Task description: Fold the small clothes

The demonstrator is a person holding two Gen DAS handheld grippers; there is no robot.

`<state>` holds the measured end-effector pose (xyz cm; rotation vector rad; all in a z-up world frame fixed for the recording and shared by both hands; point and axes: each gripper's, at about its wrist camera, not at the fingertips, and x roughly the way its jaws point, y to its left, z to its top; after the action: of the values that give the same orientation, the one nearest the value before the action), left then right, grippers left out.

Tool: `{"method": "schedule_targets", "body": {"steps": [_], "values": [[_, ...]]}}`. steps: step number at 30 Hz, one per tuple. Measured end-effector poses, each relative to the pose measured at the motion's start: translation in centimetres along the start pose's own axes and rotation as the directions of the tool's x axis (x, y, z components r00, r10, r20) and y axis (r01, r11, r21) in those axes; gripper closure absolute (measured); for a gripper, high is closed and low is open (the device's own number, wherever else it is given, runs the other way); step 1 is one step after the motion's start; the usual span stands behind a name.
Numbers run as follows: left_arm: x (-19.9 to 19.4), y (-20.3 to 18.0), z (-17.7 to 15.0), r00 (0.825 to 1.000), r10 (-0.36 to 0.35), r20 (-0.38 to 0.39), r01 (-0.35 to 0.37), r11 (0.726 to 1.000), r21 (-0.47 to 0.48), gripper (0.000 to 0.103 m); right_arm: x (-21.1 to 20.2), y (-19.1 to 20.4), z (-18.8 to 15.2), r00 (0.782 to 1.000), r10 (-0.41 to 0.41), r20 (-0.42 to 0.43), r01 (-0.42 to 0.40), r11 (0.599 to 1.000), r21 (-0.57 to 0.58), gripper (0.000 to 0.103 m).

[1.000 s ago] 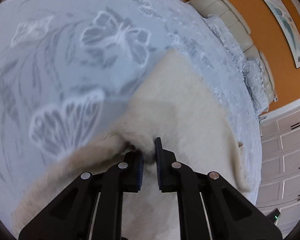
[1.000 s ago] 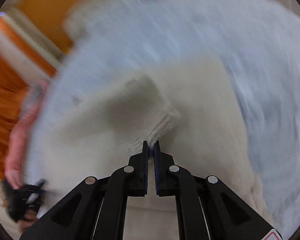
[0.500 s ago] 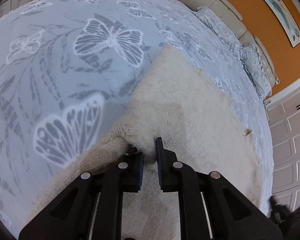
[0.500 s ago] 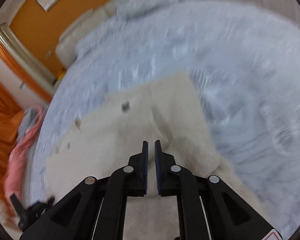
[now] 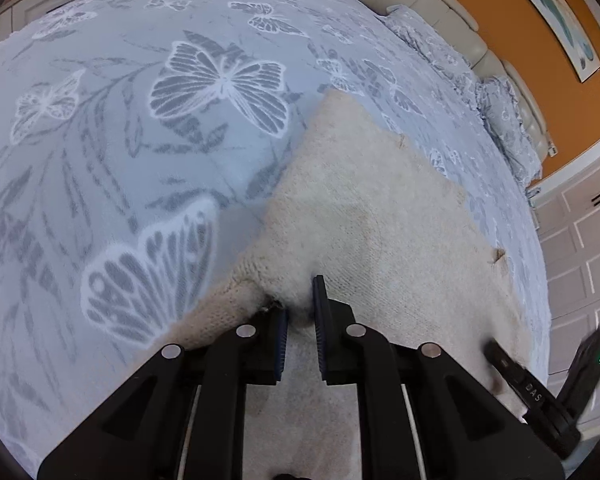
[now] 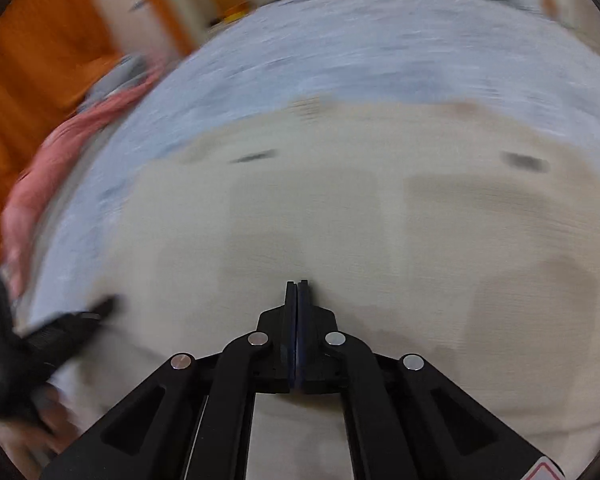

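A cream knitted garment [image 5: 372, 216] lies spread on a pale blue bedspread with a butterfly pattern [image 5: 140, 128]. My left gripper [image 5: 300, 304] is shut on a bunched fold of the cream garment near its edge. In the blurred right wrist view the same garment [image 6: 340, 216] fills the middle. My right gripper [image 6: 298, 286] is shut with its fingers pressed together just over the knit, and nothing shows between them. The right gripper also shows at the lower right of the left wrist view [image 5: 540, 384], resting on the garment's edge.
A pink cloth [image 6: 60, 148] lies at the bed's left edge in the right wrist view. The left gripper and hand show at the lower left of that view [image 6: 32, 356]. A cushioned headboard [image 5: 460, 40], an orange wall and white cabinet doors [image 5: 580, 240] lie beyond.
The right gripper let go of the ribbed garment edge it held a second ago, closed fully and swung across the garment. The left gripper kept its hold; the garment now lies flatter.
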<state>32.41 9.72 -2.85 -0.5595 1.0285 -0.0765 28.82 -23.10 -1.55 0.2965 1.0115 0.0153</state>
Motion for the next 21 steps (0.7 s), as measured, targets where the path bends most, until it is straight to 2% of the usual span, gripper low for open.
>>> {"method": "schedule_targets", "body": {"steps": [1, 4, 5, 7, 9, 10, 12, 13, 14, 15, 17, 19, 20, 21], "values": [[0.0, 0.1, -0.1, 1.0, -0.007, 0.004, 0.007, 1.0, 0.006, 0.091, -1.1, -4.3, 0.0, 0.999, -0.03, 0.019, 0.029, 0.996, 0.084, 0.103], [-0.1, -0.1, -0.6, 1.0, 0.002, 0.025, -0.002, 1.0, 0.02, 0.091, -4.9, -13.6, -0.5, 0.998, -0.015, 0.063, -0.003, 0.961, 0.277, 0.103], [-0.2, -0.2, -0.7, 0.999, 0.007, 0.033, -0.008, 1.0, 0.014, 0.09, -6.6, -14.8, -0.5, 0.991, -0.119, 0.063, 0.096, 0.951, 0.294, 0.102], [-0.4, -0.1, -0.8, 0.999, 0.006, 0.031, -0.006, 1.0, -0.02, 0.089, -8.3, -15.5, 0.0, 0.98, -0.173, 0.097, 0.135, 0.94, 0.314, 0.082], [-0.4, 0.1, -0.7, 1.0, 0.004, 0.023, -0.003, 0.998, -0.065, 0.089, -8.8, -16.3, 0.5, 0.983, -0.137, 0.126, 0.084, 0.931, 0.354, 0.065], [-0.5, 0.1, -0.6, 1.0, 0.003, 0.016, -0.002, 0.996, -0.085, 0.089, -8.3, -16.9, 0.6, 0.988, -0.108, 0.112, 0.06, 0.928, 0.368, 0.055], [-0.6, 0.2, -0.2, 1.0, 0.001, -0.007, -0.001, 0.993, -0.119, 0.089, -5.1, -16.4, 1.0, 0.998, -0.047, 0.034, 0.031, 0.923, 0.383, 0.057], [-0.8, 0.3, 0.2, 1.0, 0.0, -0.024, -0.003, 0.991, -0.13, 0.089, -4.3, -16.0, 1.3, 0.997, -0.072, 0.01, 0.063, 0.932, 0.357, 0.069], [-1.0, 0.2, 0.4, 1.0, 0.0, -0.031, -0.004, 0.991, -0.134, 0.089, -4.4, -15.3, 1.3, 0.995, -0.099, 0.012, 0.09, 0.94, 0.329, 0.096], [-1.4, 0.2, 0.8, 0.999, 0.003, -0.033, -0.008, 0.992, -0.127, 0.089, -5.8, -14.4, 2.0, 0.993, -0.106, 0.054, 0.085, 0.949, 0.304, 0.094], [-1.8, 0.3, 1.3, 0.999, 0.014, -0.031, -0.017, 0.994, -0.107, 0.089, -10.2, -13.0, 2.5, 0.973, -0.039, 0.229, -0.033, 0.954, 0.299, 0.097], [-1.3, 0.6, 1.1, 0.998, 0.039, -0.046, -0.043, 0.995, -0.085, 0.089, -12.4, -12.7, 2.9, 0.951, -0.032, 0.309, -0.06, 0.958, 0.281, 0.097], [-1.1, 0.6, 1.0, 0.998, 0.045, -0.052, -0.049, 0.995, -0.085, 0.089, -11.8, -13.2, 2.5, 0.955, -0.069, 0.288, -0.013, 0.962, 0.273, 0.097], [-0.8, 0.5, 0.7, 0.997, 0.057, -0.053, -0.061, 0.995, -0.08, 0.089, -10.0, -13.8, 2.2, 0.971, -0.094, 0.22, 0.029, 0.96, 0.28, 0.097]]}}
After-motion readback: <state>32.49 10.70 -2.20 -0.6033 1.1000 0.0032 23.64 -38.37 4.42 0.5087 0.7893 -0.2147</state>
